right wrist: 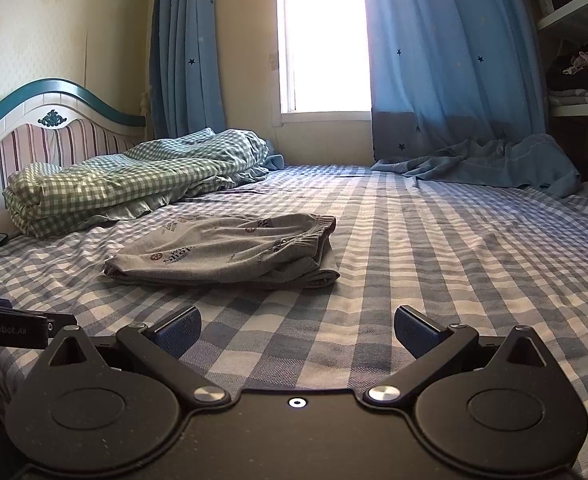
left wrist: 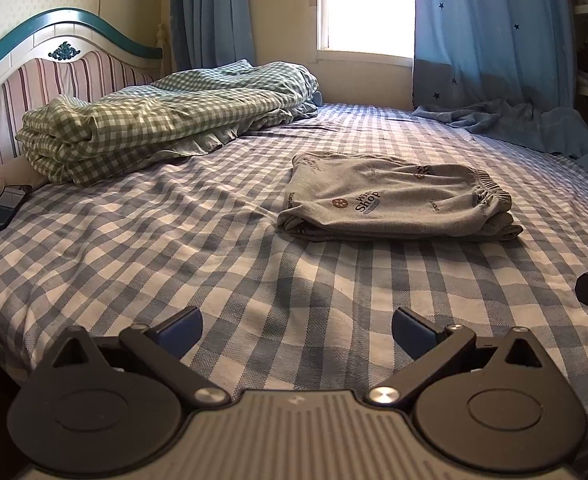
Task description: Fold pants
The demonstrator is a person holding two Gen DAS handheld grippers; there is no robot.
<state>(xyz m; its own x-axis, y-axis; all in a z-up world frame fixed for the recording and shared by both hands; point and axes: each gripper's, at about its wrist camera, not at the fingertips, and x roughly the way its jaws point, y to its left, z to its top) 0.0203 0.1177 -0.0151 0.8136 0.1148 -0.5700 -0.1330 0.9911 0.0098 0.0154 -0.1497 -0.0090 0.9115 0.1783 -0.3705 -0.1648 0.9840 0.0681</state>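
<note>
Folded grey pants (left wrist: 394,204) are laid on the checked bedsheet (left wrist: 174,248).
Both the left gripper (left wrist: 296,334) and the right gripper (right wrist: 297,332) are held spread wide and empty, with the pants at 12 o'clock.

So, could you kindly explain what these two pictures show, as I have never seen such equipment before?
Each picture comes from a camera mounted on a hand-held two-finger gripper, looking forward along its fingers. The first shows the left gripper, the second the right gripper; both stand open over the bed and hold nothing. On the blue checked sheet lie the grey pants, already folded into a compact stack. Beyond them are a green checked quilt, and a phone near the striped headboard. Blue curtains frame the window.
</note>
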